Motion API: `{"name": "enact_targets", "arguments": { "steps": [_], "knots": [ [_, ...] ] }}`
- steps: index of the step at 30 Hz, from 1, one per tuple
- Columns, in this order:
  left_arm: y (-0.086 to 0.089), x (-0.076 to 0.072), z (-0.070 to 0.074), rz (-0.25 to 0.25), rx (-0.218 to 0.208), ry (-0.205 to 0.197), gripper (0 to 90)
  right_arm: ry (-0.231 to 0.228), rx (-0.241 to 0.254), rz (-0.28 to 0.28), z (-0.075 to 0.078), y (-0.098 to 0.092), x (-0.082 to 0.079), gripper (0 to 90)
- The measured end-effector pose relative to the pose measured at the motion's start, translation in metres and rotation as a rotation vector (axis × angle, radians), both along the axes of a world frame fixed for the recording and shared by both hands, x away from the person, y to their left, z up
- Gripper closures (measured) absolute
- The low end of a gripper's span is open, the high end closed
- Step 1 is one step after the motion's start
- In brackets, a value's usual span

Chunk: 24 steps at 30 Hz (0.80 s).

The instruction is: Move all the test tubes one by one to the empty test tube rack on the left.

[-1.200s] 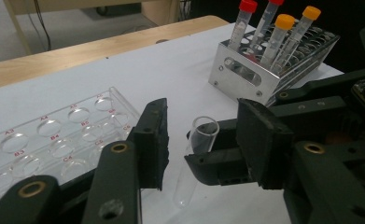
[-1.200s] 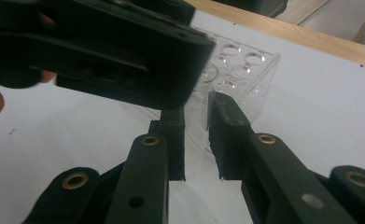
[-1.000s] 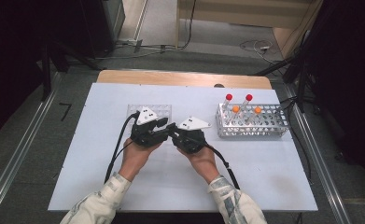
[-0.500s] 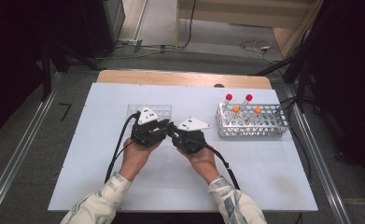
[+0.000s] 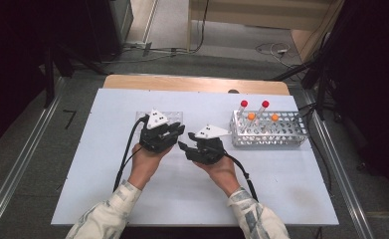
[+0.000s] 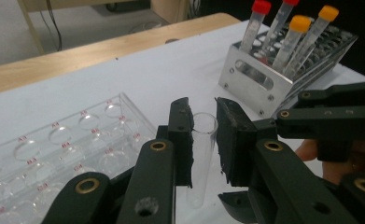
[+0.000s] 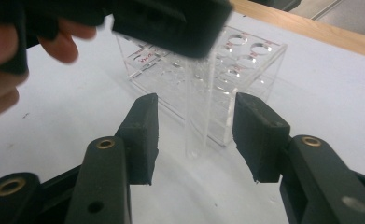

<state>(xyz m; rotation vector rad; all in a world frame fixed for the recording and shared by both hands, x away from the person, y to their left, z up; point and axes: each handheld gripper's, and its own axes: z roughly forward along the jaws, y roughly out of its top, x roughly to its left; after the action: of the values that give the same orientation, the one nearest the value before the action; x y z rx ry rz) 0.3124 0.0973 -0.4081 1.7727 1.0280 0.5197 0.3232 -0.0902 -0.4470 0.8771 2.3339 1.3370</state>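
The left hand-held gripper is clamped on a clear, uncapped test tube near its open rim; thin glass or plastic, probably light, slick and crackable. To its right, the right hand-held gripper has just been opening, pads clear of the tube's lower half between them.

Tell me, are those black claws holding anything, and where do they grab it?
The left gripper pinches a clear, capless test tube near its open top. The right gripper has just been opening; its jaws stand apart from the tube's lower end.
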Motion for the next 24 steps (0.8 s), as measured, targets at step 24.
{"name": "enact_targets", "arguments": {
  "steps": [24],
  "knots": [
    [0.004,0.030,0.037,0.090,0.027,-0.036,77.0,0.015,0.043,-0.046,0.007,-0.040,0.002,44.6]
  ]
}}
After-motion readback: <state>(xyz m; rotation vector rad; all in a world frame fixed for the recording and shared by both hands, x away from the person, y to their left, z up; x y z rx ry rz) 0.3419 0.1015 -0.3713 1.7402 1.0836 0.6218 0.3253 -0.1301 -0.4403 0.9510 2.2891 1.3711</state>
